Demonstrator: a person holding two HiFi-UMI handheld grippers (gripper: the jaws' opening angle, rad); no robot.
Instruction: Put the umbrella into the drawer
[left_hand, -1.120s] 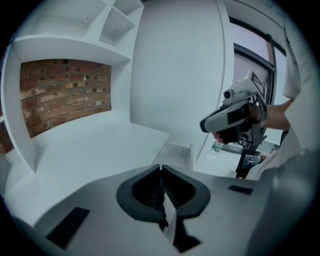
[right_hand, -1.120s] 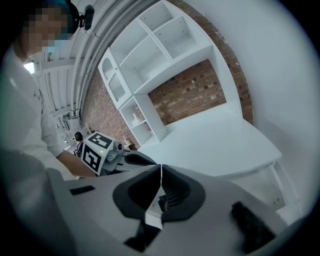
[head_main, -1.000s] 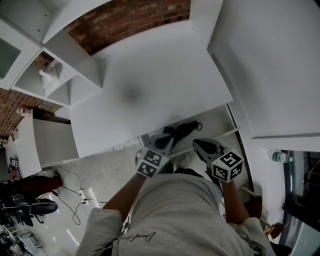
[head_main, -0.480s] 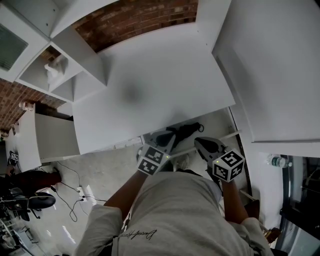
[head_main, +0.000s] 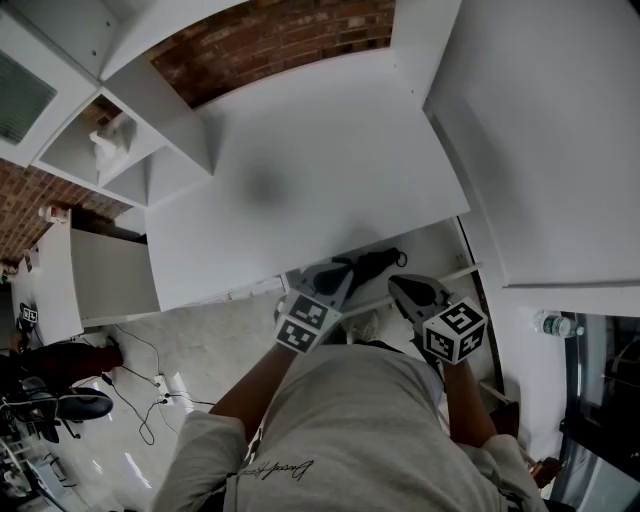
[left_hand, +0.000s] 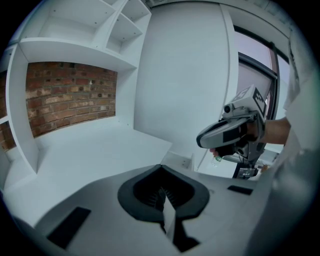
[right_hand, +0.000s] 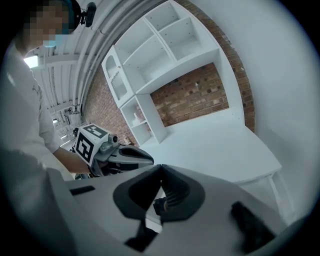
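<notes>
Closest in, a grey shirt (head_main: 340, 420) and two forearms (head_main: 250, 388) reaching forward. At the end of the left one, the left gripper (head_main: 338, 278), with its jaws pressed fully together, nothing between them, and its marker cube (head_main: 305, 325) facing up. Beside it and apart from it, the right gripper (head_main: 400, 287), jaws likewise closed tip to tip and gripping nothing. Both tilted downward, tips over the front of the open drawer (head_main: 438, 240).

Just beyond the tips, inside that drawer, the umbrella (head_main: 372, 262): black, folded down short and bundled, with a thin loop strap at one end. Flat on the white drawer floor, close under the front edge of the desk. Long axis roughly across the drawer, about parallel to that edge, rising slightly toward picture right in the head view. Loop end toward the right. Other end toward the left gripper's tip and partly hidden by it; touching or not, impossible to tell.

Above the drawer, a bare white desk top (head_main: 300, 180). Farther off, white open shelving (head_main: 150, 110) to the left, a tall white panel (head_main: 540, 130) to the right, and a red brick wall (head_main: 280, 35) at the back.
</notes>
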